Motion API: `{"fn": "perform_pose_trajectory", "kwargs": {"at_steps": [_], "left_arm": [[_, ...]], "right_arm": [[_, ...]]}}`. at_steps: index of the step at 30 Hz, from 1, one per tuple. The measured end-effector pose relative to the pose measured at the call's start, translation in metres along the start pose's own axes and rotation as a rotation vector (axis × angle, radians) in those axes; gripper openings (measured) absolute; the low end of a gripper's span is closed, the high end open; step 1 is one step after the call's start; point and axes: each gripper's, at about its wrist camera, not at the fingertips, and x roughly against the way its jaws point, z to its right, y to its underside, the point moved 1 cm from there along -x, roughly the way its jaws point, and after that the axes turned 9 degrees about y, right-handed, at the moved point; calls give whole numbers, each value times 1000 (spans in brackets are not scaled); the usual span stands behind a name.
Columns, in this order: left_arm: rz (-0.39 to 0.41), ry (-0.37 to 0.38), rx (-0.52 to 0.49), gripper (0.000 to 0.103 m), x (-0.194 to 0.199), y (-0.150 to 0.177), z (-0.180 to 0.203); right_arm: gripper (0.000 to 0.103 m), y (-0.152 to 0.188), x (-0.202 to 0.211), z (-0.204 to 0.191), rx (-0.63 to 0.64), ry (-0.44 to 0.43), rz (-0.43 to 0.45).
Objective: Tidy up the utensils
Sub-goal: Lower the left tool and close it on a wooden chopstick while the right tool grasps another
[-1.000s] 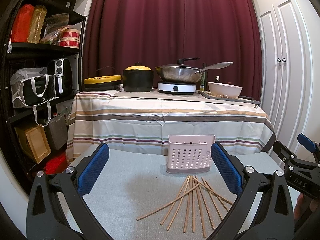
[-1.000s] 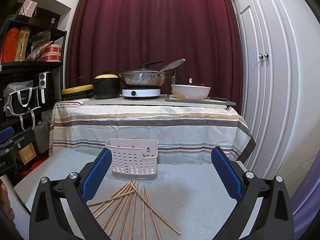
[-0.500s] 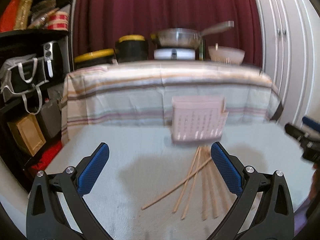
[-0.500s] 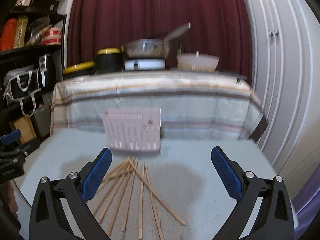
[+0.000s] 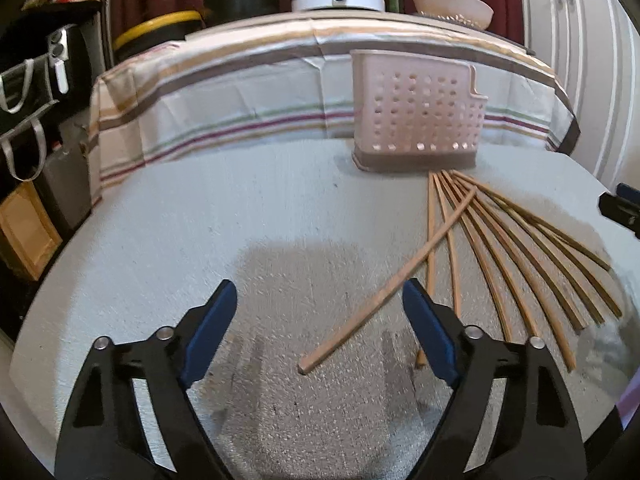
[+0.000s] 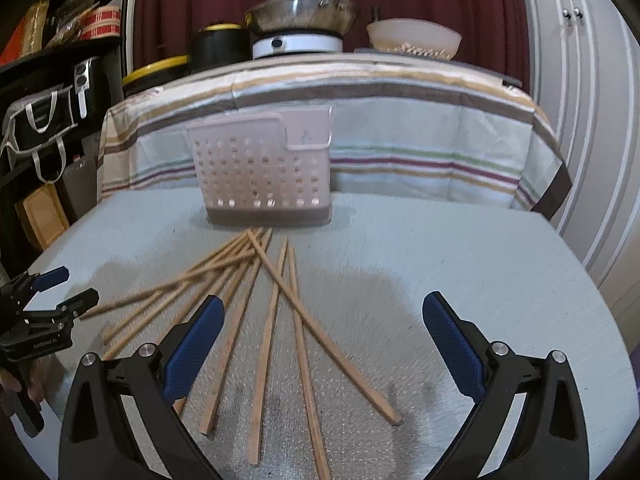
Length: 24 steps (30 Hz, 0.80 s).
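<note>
No text, label, brand or number could be read in either view. The only lettering was a short line of pale print on the black body of the left tool (image 6: 56,294), seen at the left edge of the right wrist view, and it was too small and blurred to make out.
</note>
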Motion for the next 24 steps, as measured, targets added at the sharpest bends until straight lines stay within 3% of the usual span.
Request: {"fn": "perform_pose_trajectory", "kwargs": {"at_steps": [3,6,11,12,13,16,24], "left_arm": [[-17,12,-10,76,-1,-1,-1],[-64,28,-16,63,-7,3,-1],[-118,62,-15,53,-13,9,0],[-126,63,-17,47,-14,11,1],[-122,81,-14,38,-14,12,1],[-103,135,41,29,-10,17,-3],[-80,83,-8,14,-2,22,8]], "right_arm": [[97,5,-8,-2,3,-17,-22],[97,5,-12,-5,1,-28,-28],[97,4,-15,-6,-6,-46,-31],[97,4,-15,-5,-9,-48,-31],[97,4,-15,-5,-11,-48,-31],[97,4,-15,-3,-21,-51,-31],[97,6,-15,1,-37,-54,-28]]}}
